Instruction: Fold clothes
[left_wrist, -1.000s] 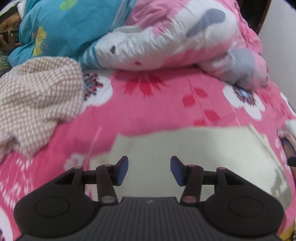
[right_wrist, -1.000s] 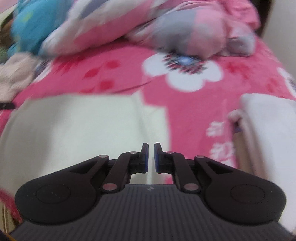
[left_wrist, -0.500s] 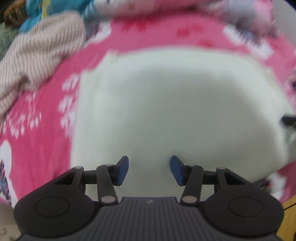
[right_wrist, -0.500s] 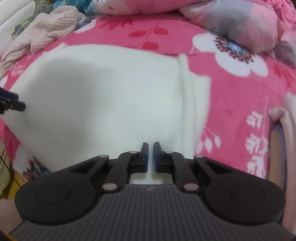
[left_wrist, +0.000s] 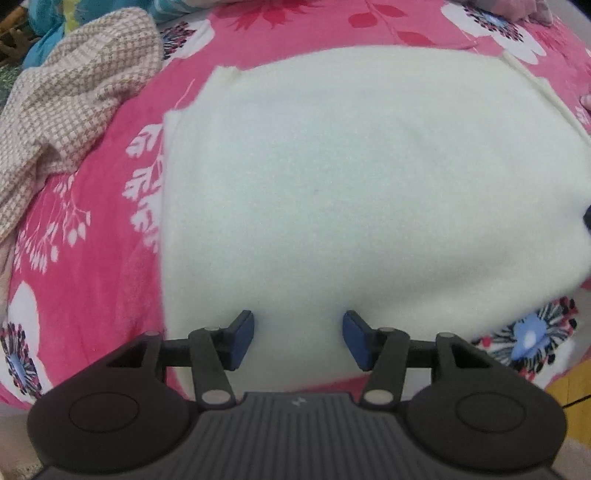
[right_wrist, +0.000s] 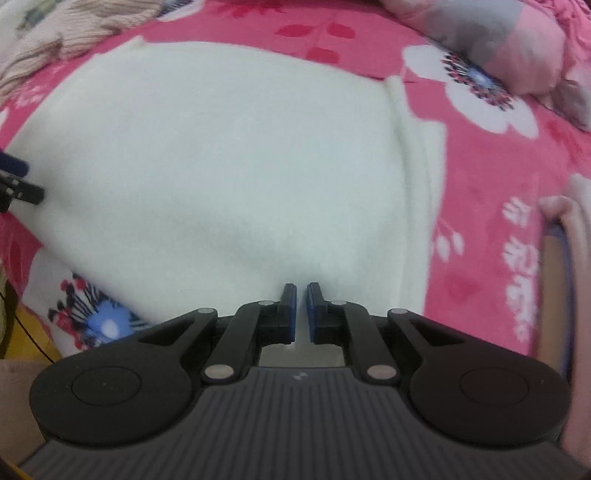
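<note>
I'm looking down on a cream fleece garment (left_wrist: 369, 184) spread flat on the pink floral blanket (left_wrist: 92, 280) that covers the bed. Its surface is plain, soft and smooth, with one raised seam or folded band running down its right side (right_wrist: 410, 155). It lies wider than it is deep from where I sit, so its long axis runs left to right across both views, the near hem toward me and the far edge toward the heaped bedding.

My left gripper (left_wrist: 298, 341) hangs over the near hem with its blue pads spread apart, nothing between them but the cloth below. My right gripper (right_wrist: 302, 312) sits over the same hem further right, its jaws almost touching; a sliver of cream shows in the slit, but I can't say for sure that fabric is pinched there.

Only the left view shows the brown-and-white checked knit garment (left_wrist: 70, 103) crumpled off the cream one's far left corner. Only the right view shows the grey-and-pink quilt (right_wrist: 509, 44) and a folded pale stack (right_wrist: 569, 258) at the right edge, plus a left-gripper fingertip (right_wrist: 14, 166) at the cloth's left side.
</note>
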